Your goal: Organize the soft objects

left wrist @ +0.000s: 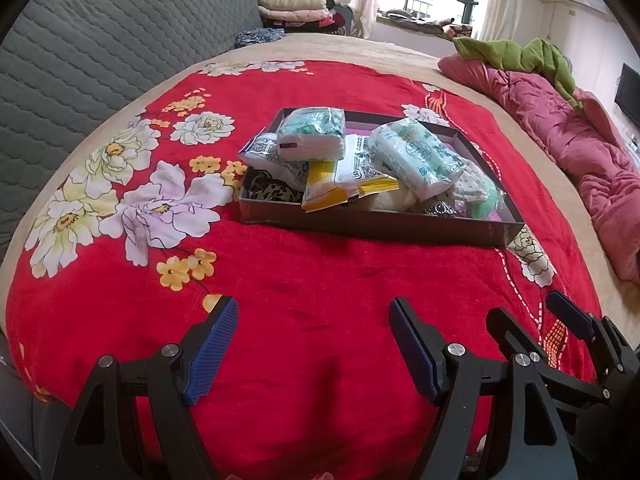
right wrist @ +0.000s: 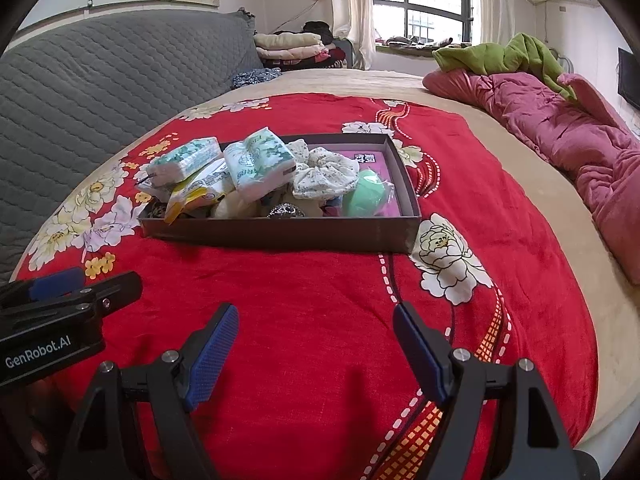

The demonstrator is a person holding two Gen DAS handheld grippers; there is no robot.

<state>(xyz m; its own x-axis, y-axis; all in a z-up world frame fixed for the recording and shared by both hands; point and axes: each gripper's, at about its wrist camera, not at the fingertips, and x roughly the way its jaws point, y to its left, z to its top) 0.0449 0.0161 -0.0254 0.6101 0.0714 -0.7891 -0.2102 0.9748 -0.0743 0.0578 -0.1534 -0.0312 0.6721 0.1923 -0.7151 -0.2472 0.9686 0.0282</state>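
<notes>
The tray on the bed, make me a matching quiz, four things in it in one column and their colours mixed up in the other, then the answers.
Things in the tray:
1. Round sponge
2. Scrunchie
3. Snack packet
4. Patterned cloth at the tray's left end

Colours:
A. Yellow and white
B. Leopard print, brown and black
C. Mint green
D. White with small speckles

Pairs: 1-C, 2-D, 3-A, 4-B
</notes>
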